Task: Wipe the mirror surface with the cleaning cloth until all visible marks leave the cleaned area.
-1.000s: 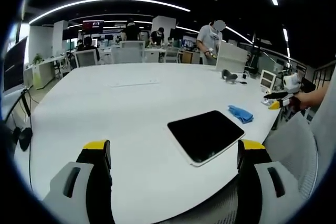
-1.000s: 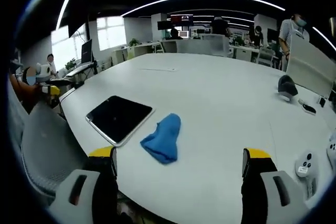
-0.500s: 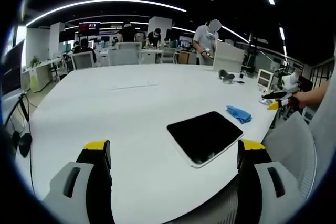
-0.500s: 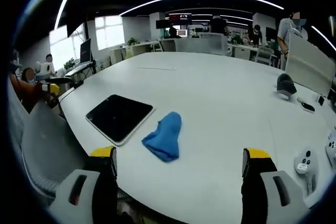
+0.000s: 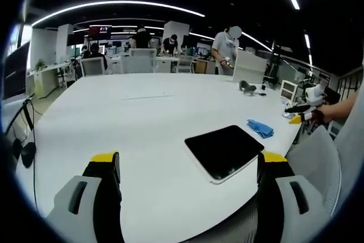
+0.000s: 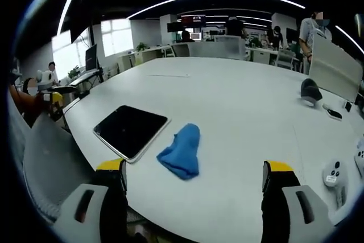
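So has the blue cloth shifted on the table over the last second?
No. In the right gripper view the blue cloth lies the same way beside the mirror; the slight drift in the picture is camera motion.

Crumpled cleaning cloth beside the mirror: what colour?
Blue cloth, clearest in the right gripper view.

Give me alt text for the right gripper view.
A crumpled blue cloth lies on a white table just right of a flat dark mirror, between the open right gripper jaws. An office with desks and people stretches behind.
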A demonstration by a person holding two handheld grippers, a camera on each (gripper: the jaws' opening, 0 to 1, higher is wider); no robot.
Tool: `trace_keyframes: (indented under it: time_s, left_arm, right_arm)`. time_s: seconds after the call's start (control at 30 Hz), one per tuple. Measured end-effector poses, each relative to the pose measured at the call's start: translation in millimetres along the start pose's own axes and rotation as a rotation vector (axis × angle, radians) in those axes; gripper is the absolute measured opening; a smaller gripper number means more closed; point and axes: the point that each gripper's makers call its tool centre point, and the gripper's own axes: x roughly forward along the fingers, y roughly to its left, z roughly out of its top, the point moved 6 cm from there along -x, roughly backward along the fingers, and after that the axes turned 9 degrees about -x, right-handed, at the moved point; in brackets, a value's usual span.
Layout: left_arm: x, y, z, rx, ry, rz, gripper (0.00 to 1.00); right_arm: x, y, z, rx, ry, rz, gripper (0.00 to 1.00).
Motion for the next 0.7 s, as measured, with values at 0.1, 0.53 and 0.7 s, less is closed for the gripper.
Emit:
trace_keyframes:
  time_s: [0.1, 0.53, 0.7]
  left_arm:
    - [-2.1, 0.7, 0.9, -0.005, -0.005, 0.002, 0.99]
    - [-6.3, 8.2, 4.3, -0.006, -0.012, 0.003, 0.99]
    - [-3.3, 8.9, 8.0, -0.001, -0.015, 0.004, 0.99]
  right_arm:
    - [2.3, 2.5, 0.4, 0.006, 0.001, -0.002, 0.98]
    - [6.8, 6.6, 2.4, 0.016, 0.000, -0.007, 0.98]
    - [5.5, 6.7, -0.6, 0.034, 0.002, -0.014, 0.99]
